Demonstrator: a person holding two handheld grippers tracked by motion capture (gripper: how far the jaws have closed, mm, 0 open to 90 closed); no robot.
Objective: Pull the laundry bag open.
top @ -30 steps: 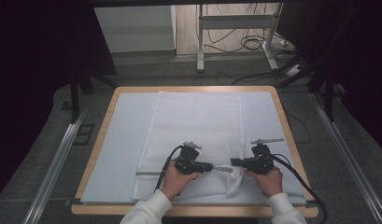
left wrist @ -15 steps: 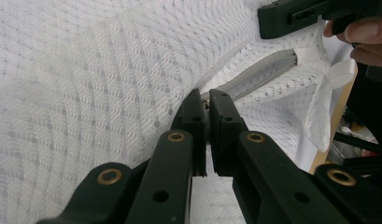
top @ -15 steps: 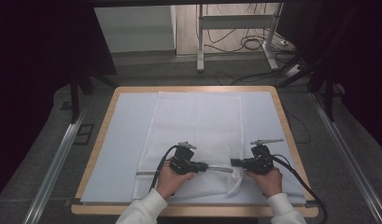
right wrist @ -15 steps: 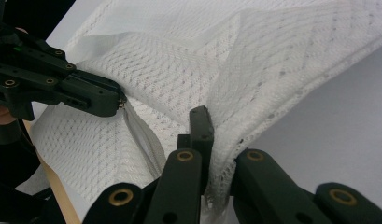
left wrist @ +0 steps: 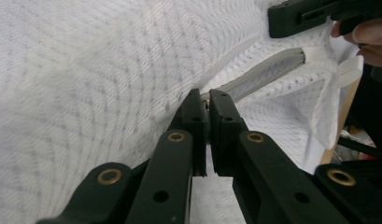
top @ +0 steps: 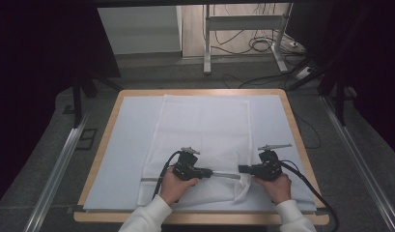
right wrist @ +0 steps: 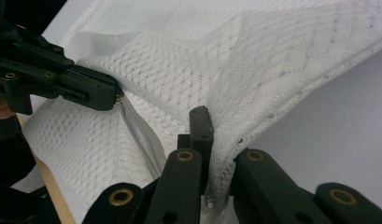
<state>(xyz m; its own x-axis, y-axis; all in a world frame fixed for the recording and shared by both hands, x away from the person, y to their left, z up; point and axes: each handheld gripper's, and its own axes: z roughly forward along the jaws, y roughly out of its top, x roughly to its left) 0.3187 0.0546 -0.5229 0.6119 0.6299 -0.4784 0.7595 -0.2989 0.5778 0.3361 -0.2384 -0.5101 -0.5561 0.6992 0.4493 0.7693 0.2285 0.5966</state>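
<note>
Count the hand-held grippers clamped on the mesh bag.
2. Left hand-held gripper pinches the white mesh laundry bag at its grey zipper; right hand-held gripper clamps the bag's near right end.

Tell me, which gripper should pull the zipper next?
Probably the left gripper: it is pinched right on the zipper of the mesh bag, while the right gripper clamps the bag's end.

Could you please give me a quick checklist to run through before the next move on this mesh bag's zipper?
1. Left hand-held gripper shut on the zipper pull: ok.
2. Right hand-held gripper shut on the mesh bag near the zipper's end: ok.
3. Zipper stretched straight between the grippers: ok.
4. Bag lying on the table: ok.
5. Zipper track free of snagged mesh: cannot tell.
</note>
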